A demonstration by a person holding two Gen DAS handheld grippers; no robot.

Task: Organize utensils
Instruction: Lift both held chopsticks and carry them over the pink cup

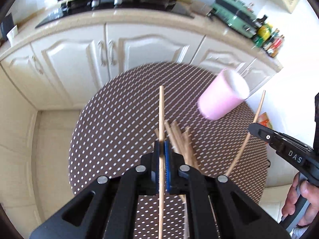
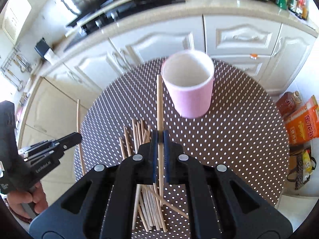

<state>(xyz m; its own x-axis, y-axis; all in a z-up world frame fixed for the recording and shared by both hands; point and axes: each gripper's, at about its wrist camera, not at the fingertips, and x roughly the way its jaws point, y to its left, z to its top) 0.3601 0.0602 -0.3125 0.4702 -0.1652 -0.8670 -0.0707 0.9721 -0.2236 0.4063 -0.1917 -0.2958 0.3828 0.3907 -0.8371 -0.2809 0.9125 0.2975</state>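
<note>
A pink cup [image 2: 190, 87] stands upright and empty on the round dotted table [image 2: 239, 139]; it also shows in the left wrist view [image 1: 223, 95]. A pile of wooden chopsticks [image 2: 139, 137] lies on the table below both grippers, also in the left wrist view [image 1: 181, 141]. My left gripper [image 1: 161, 145] is shut on one chopstick [image 1: 161, 109], held above the pile. My right gripper [image 2: 160, 137] is shut on another chopstick [image 2: 159, 99], whose tip reaches just left of the cup's rim. The right gripper and its chopstick [image 1: 257, 115] show at the right in the left wrist view.
White kitchen cabinets [image 2: 159, 41] and a counter with a stove [image 2: 127, 6] run behind the table. Bottles and a green appliance [image 1: 235, 16] stand on the counter. An orange box [image 2: 303, 123] and bags lie on the floor at the right.
</note>
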